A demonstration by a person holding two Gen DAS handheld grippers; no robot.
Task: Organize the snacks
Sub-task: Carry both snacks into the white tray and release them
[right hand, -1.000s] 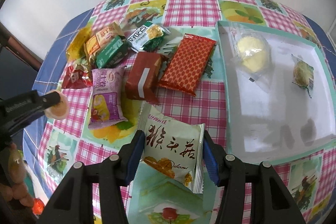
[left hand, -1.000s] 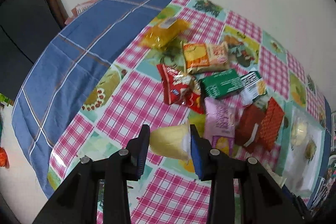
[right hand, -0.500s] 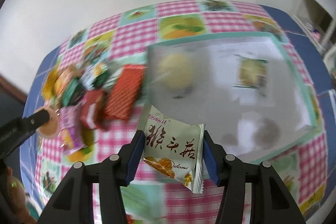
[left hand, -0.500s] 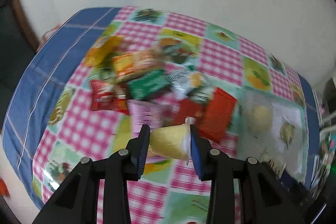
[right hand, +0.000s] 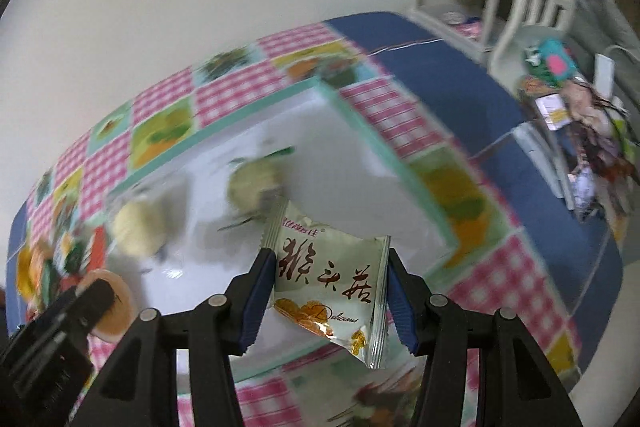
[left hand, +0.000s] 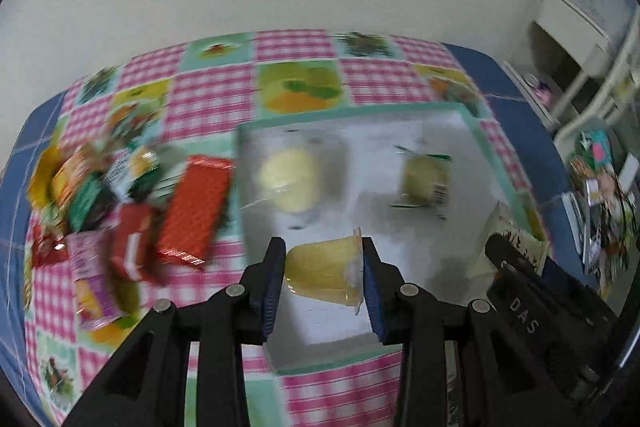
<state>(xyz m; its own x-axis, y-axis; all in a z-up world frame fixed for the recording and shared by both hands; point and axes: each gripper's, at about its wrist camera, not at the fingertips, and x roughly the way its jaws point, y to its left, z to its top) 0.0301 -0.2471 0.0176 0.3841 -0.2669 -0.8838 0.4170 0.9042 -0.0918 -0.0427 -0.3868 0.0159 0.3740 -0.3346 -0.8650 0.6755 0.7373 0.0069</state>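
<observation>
Yellow jelly cup [left hand: 324, 271] clamped in left claw [left hand: 323, 279], above white tray [left hand: 476, 139]

Both grippers are matte black plastic. The left gripper [left hand: 323, 277] has two angular fingers, each with silver round screw heads at the linkage joints and a ribbed dark blue pad [left hand: 272, 279] on the inner face. The right gripper [right hand: 326, 297] is built the same, its blue pads ridged along the edge. Right of the left gripper, the right gripper's black body bears white letters "DAS"
</observation>
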